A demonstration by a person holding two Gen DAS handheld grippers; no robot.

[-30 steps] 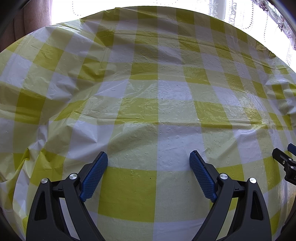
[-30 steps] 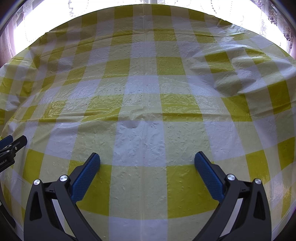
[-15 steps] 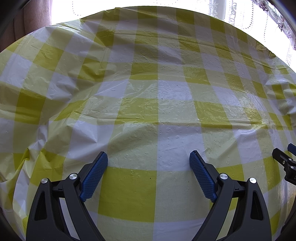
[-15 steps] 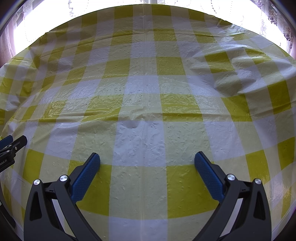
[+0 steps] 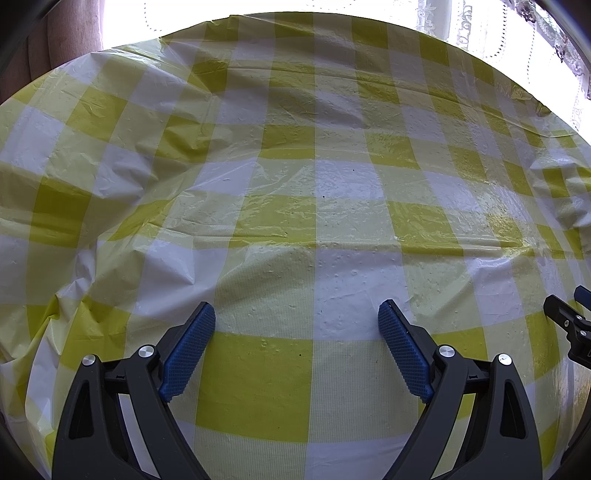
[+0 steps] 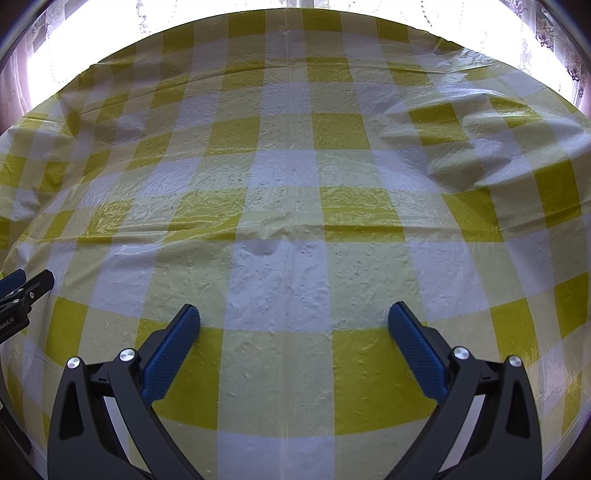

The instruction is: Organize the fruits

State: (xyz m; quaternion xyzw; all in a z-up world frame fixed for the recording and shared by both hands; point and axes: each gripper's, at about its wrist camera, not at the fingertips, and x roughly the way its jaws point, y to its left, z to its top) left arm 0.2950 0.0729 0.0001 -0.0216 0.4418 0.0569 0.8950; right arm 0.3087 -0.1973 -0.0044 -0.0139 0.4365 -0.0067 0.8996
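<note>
Fruits: none showing in either wrist view; where they are lying, I cannot tell.
Containers: no bowl, basket or tray appearing in either view, so nothing can be said of contents.
Left gripper [image 5: 297,312]: sitting at 6 o'clock of its own view, jaws spread wide, nothing between the blue pads [image 5: 188,350], pointing down at the cloth.
Right gripper [image 6: 294,313]: sitting at 6 o'clock of its own view, jaws likewise spread and pinching nothing; its fingertip is also poking in at 3 o'clock of the left view.
Neighbour: the left gripper's tip is peeking in at 9 o'clock of the right view, so the two tools are hanging side by side, near but apart.
Cloth [image 5: 295,221]: a yellow-and-white checked plastic sheet covering the table, wrinkling at 9 o'clock in the left view and puffing into a raised fold at 2 o'clock in the right view.
Window [image 6: 295,3]: glaring bright along 12 o'clock, with lace curtain at the corners.
Step in hand, as I judge: waiting at the start, looking for fruit.
Doing it well: keeping both jaws wide, sweeping the view to find fruit and its container before reaching, and approaching low enough to avoid snagging the loose folds.
</note>
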